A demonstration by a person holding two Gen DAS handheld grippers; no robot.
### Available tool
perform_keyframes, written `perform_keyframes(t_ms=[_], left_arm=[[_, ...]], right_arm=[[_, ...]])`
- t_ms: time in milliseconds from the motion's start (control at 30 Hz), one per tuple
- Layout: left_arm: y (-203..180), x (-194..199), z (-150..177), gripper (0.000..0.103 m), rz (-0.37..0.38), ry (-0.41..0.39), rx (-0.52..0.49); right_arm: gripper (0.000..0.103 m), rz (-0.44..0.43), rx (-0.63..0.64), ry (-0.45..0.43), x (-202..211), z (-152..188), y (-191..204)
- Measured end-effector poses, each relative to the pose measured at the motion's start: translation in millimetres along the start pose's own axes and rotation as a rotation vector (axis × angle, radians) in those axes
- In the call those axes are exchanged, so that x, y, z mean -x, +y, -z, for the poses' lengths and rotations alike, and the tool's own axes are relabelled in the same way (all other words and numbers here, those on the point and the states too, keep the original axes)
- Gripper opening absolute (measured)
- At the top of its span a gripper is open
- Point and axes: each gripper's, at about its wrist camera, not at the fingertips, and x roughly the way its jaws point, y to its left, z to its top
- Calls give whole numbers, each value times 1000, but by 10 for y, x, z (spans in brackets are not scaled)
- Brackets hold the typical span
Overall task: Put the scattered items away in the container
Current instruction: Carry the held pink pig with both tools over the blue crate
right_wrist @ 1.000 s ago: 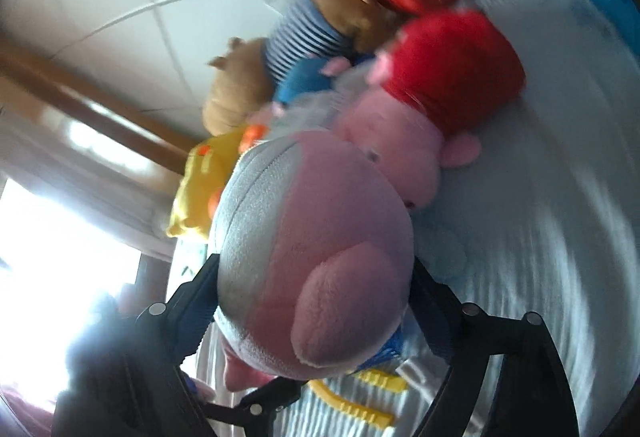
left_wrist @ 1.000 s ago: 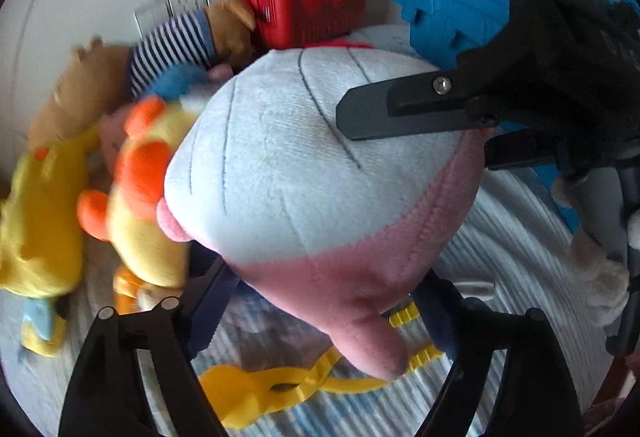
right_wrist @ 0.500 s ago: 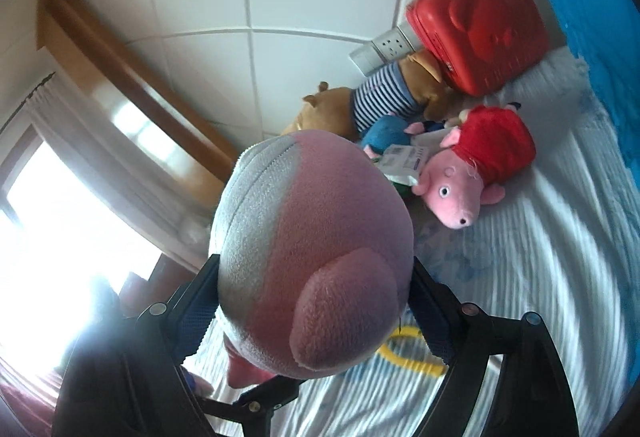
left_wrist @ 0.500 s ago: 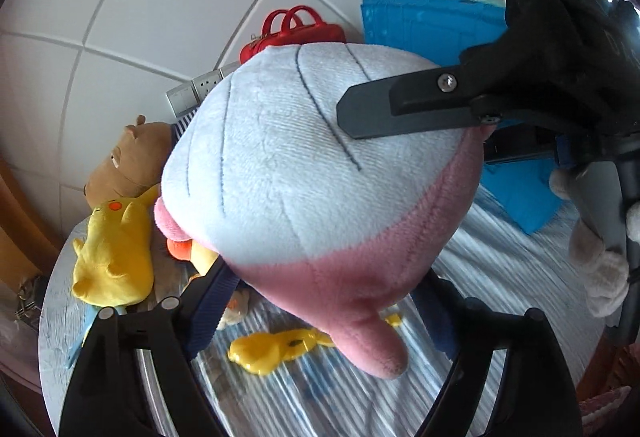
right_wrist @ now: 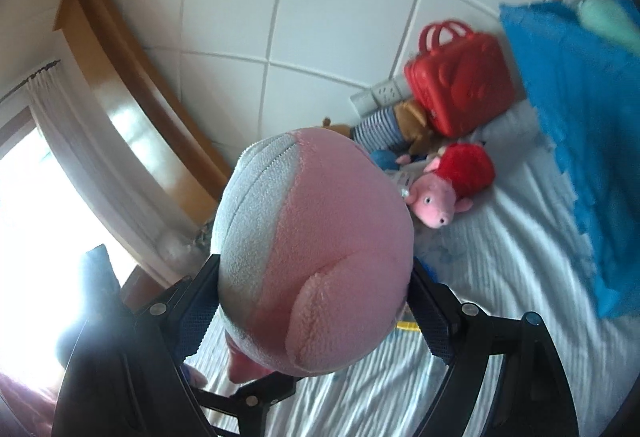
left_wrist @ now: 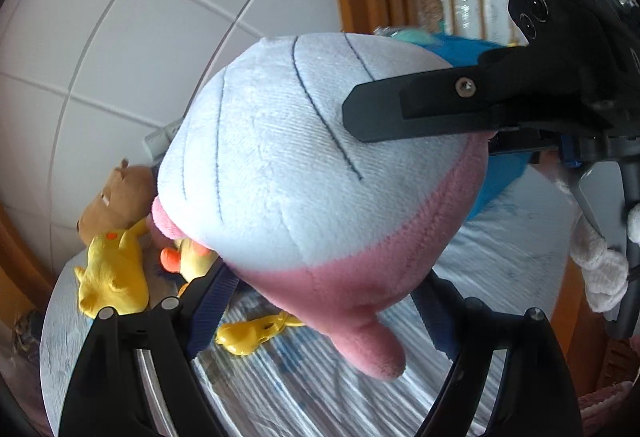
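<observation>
Both hand-held grippers, left (left_wrist: 320, 301) and right (right_wrist: 316, 297), are clamped on one big pink-and-grey plush (left_wrist: 320, 173), raised above the bed (right_wrist: 500, 277). Plush hides most toys behind it; blue container (right_wrist: 580, 125) is blurred, cut off at right.

Pale blue and pink plush (left_wrist: 304, 173); red case (right_wrist: 460, 85); blue container (right_wrist: 580, 141); yellow plush (left_wrist: 112, 277); white-blue striped sheet (right_wrist: 500, 277).
</observation>
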Motion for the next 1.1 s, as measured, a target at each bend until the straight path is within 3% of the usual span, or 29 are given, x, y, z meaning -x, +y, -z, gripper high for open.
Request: perform_keyframes(t_ms=[300, 567, 800, 1100], left_arm=[[-359, 224, -426, 84, 78, -95, -104], [-868, 16, -1239, 84, 123, -181, -194], [-1544, -762, -2258, 84, 119, -204, -201], [-2071, -2003, -3797, 84, 52, -120, -161]], right_arm=[[87, 89, -1, -140, 698, -104, 116], [87, 144, -2, -287, 1386, -584, -241], [87, 149, 1, -329, 1967, -1358, -1247], [87, 27, -93, -219, 2246, -2940, -2991]])
